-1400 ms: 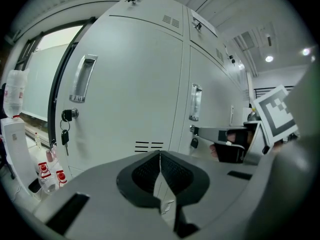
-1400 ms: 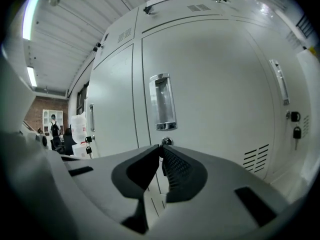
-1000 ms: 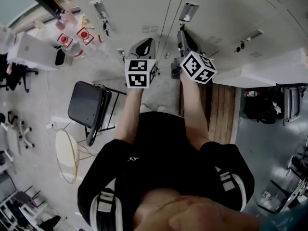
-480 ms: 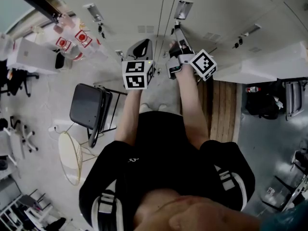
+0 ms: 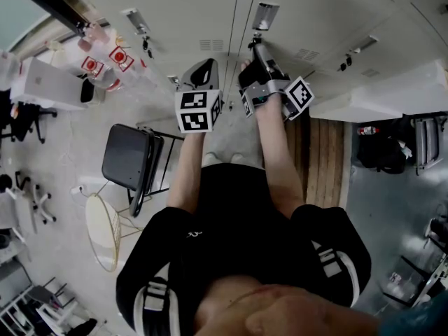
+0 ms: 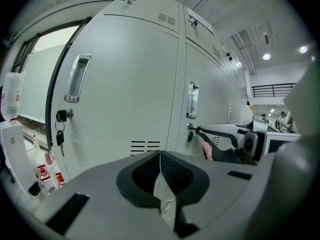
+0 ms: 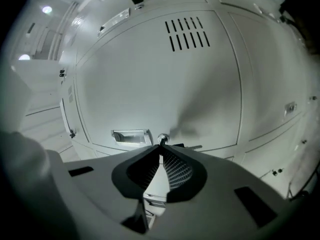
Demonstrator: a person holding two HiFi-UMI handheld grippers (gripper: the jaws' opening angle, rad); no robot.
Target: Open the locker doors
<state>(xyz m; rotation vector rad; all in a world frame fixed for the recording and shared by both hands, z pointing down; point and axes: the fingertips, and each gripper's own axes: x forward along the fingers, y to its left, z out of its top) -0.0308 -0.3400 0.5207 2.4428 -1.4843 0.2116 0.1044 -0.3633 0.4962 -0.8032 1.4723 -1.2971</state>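
Note:
Pale grey lockers (image 5: pixel 308 5) fill the top of the head view. My right gripper (image 5: pixel 253 47) is rolled on its side, its tips against the lock beside the recessed handle (image 7: pixel 131 136) of a locker door (image 7: pixel 160 79). Its jaws are shut on the key (image 7: pixel 162 139) in that lock. From the left gripper view, that gripper's tips (image 6: pixel 196 129) touch the lock below the handle (image 6: pixel 192 100). My left gripper (image 5: pixel 208 64) is shut and empty (image 6: pixel 160 155), held back from the neighbouring door (image 6: pixel 125 84), which has a handle (image 6: pixel 77 78) and a key bunch (image 6: pixel 61 124) hanging from its lock.
A dark folding chair (image 5: pixel 129 156) and a round wire stool (image 5: pixel 101 226) stand at my left. Bottles with red labels (image 5: pixel 105 54) sit by a white box (image 5: pixel 49 79). A wooden bench (image 5: pixel 322 152) lies to my right, a black bag (image 5: pixel 381 156) beyond it.
My right gripper has pushed forward to the locker's lock and rolled sideways, its marker cube turning with it. The left gripper has barely shifted.

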